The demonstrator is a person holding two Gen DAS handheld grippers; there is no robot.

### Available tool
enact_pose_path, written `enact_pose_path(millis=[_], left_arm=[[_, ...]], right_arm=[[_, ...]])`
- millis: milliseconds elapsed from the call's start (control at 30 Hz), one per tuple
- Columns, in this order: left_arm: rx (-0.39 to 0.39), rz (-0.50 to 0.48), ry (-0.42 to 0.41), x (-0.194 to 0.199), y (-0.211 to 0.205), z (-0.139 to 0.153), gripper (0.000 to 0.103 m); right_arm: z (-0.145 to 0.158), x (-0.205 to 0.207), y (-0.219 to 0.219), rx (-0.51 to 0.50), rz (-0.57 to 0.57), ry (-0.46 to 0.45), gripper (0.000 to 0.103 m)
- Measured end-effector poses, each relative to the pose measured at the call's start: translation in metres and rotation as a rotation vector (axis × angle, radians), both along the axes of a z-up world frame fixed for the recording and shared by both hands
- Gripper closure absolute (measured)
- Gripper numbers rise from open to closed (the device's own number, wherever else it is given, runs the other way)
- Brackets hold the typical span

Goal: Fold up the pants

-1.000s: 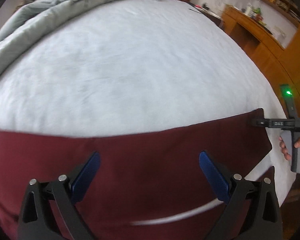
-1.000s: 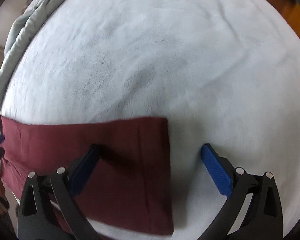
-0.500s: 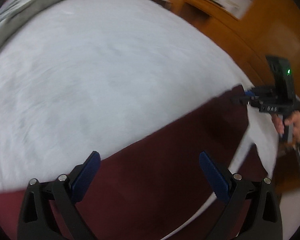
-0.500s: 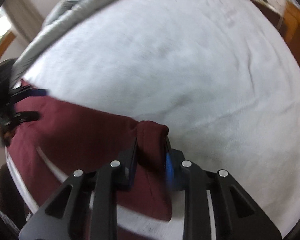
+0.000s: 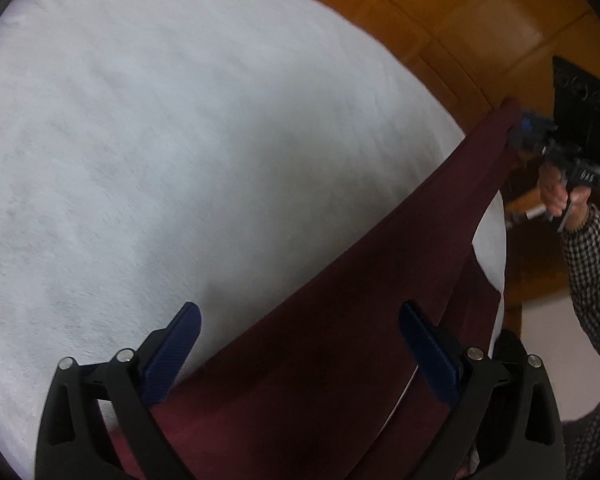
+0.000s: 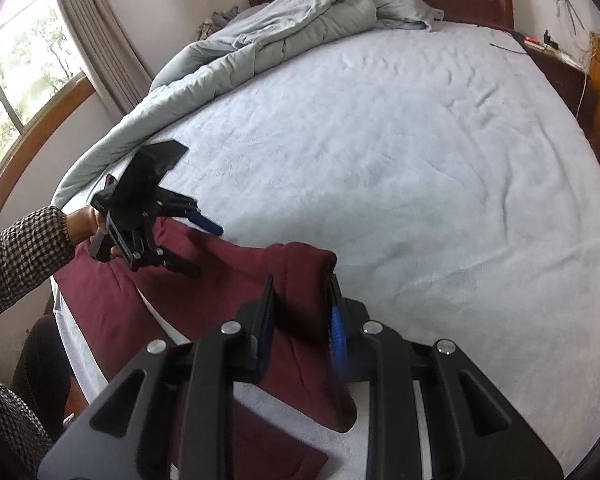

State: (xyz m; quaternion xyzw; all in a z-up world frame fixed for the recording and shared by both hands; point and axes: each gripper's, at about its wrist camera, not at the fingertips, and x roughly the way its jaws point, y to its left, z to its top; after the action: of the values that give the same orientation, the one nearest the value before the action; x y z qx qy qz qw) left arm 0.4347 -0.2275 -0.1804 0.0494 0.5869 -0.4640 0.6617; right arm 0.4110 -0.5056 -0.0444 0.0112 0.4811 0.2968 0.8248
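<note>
Bed [image 6: 420, 140], maroon pants [image 6: 112, 300], seemingly quilt [image 6: 260, 40]

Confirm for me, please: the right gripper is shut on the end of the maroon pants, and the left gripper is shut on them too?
Not quite. The left gripper is open above the maroon pants, as the left wrist view shows. The right gripper is indeed shut on their end.

Soft daylight is admitted through the window [image 6: 24, 76], far left of the right jaws. The bed [image 6: 400, 152] ahead is evenly lit; faint shadow is cast beneath both jaws. The left view is motion-blurred. Edges are bowed by fisheye, corners vignetted black.
</note>
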Motion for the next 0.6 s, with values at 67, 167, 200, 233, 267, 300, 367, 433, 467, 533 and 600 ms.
enact_pose_path(millis=[67,167,200,233,267,300,367,433,467,533,600], left_arm=[[0.022,-0.006,0.015,-0.001,0.0,-0.003,0.006],[0.063,0.014,-0.014,-0.006,0.01,-0.002,0.064],[0.076,0.033,-0.021,-0.009,0.013,-0.002,0.076],[0.083,0.057,-0.036,-0.011,0.015,0.0,0.08],[0.084,0.099,-0.078,-0.018,0.025,0.009,0.084],[0.084,0.128,-0.126,-0.025,0.028,0.019,0.086],[0.098,0.203,-0.266,-0.051,0.034,0.048,0.086],[0.117,0.24,-0.355,-0.077,0.033,0.07,0.086],[0.127,0.247,-0.398,-0.095,0.033,0.08,0.086],[0.169,0.25,-0.479,-0.131,0.03,0.094,0.086],[0.209,0.238,-0.543,-0.17,0.022,0.095,0.086]], right_arm=[[-0.001,0.001,-0.003,-0.002,-0.014,0.003,0.08],[-0.008,0.0,-0.007,-0.005,-0.046,0.02,0.08],[-0.01,-0.001,-0.008,-0.004,-0.055,0.028,0.08],[-0.014,-0.001,-0.008,-0.01,-0.065,0.032,0.081],[-0.017,-0.003,-0.008,-0.018,-0.081,0.037,0.082],[-0.019,-0.006,-0.008,-0.021,-0.091,0.037,0.082],[-0.02,-0.015,-0.011,-0.017,-0.12,0.033,0.083],[-0.021,-0.028,-0.013,-0.006,-0.134,0.026,0.083],[-0.021,-0.038,-0.013,-0.005,-0.136,0.019,0.083],[-0.021,-0.059,-0.011,-0.014,-0.131,0.006,0.083],[-0.025,-0.082,-0.006,-0.039,-0.125,-0.002,0.083]])
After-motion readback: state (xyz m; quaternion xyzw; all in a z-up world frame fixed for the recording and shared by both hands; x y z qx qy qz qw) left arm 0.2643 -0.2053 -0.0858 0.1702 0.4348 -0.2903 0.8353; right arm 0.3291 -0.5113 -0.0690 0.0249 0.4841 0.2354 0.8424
